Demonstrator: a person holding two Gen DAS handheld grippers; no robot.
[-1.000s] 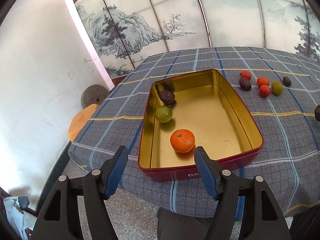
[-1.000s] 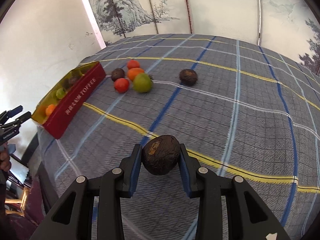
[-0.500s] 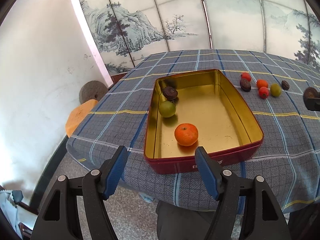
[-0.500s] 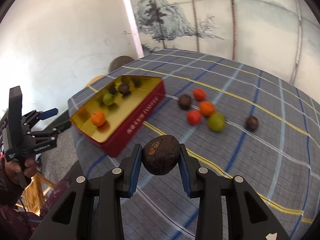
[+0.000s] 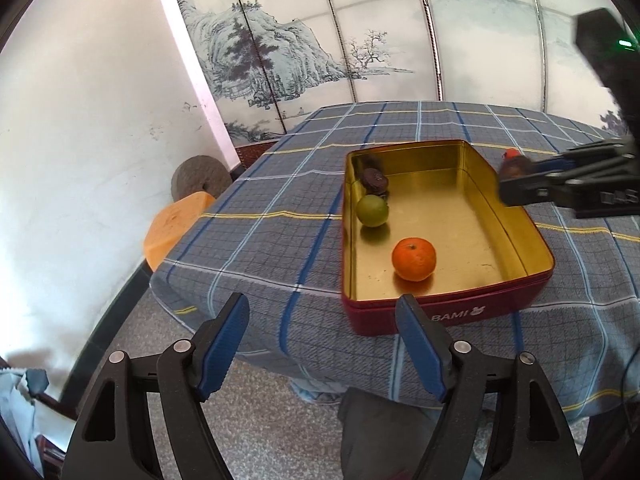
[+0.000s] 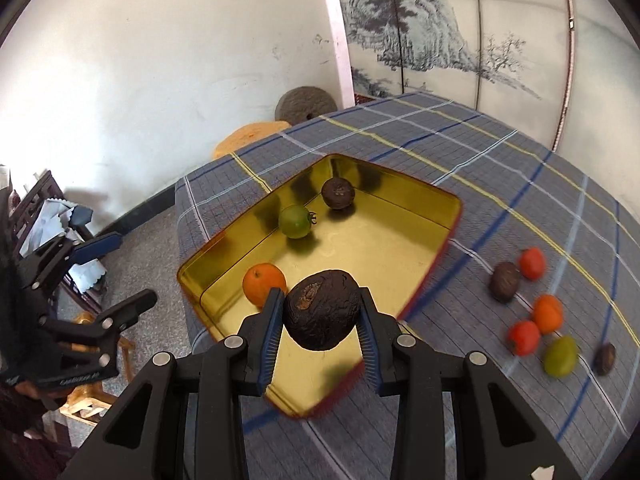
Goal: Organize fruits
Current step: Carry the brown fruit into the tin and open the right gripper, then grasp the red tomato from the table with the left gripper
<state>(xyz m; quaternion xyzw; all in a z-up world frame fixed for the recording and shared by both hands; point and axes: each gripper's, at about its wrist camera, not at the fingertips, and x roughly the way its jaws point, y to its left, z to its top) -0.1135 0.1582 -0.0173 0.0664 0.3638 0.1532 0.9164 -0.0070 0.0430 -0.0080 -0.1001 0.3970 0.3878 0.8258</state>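
Observation:
My right gripper (image 6: 322,330) is shut on a dark wrinkled fruit (image 6: 322,314) and holds it above the near side of the gold-lined red tin (image 6: 400,240). The tin holds an orange (image 6: 264,284), a green fruit (image 6: 295,221) and a dark fruit (image 6: 338,193). In the left wrist view my left gripper (image 5: 322,340) is open and empty, off the table edge in front of the tin (image 5: 516,216). The right gripper (image 5: 520,188) with its fruit shows there over the tin's right rim.
Several loose fruits lie on the checked cloth right of the tin: red ones (image 6: 532,263), an orange one (image 6: 547,313), a green one (image 6: 561,356) and dark ones (image 6: 505,281). An orange stool (image 5: 176,224) and a stone disc (image 5: 200,174) stand left of the table.
My right gripper has carried the dark fruit from the open cloth leftward to above the tin. My left gripper has drawn back and left, staying open.

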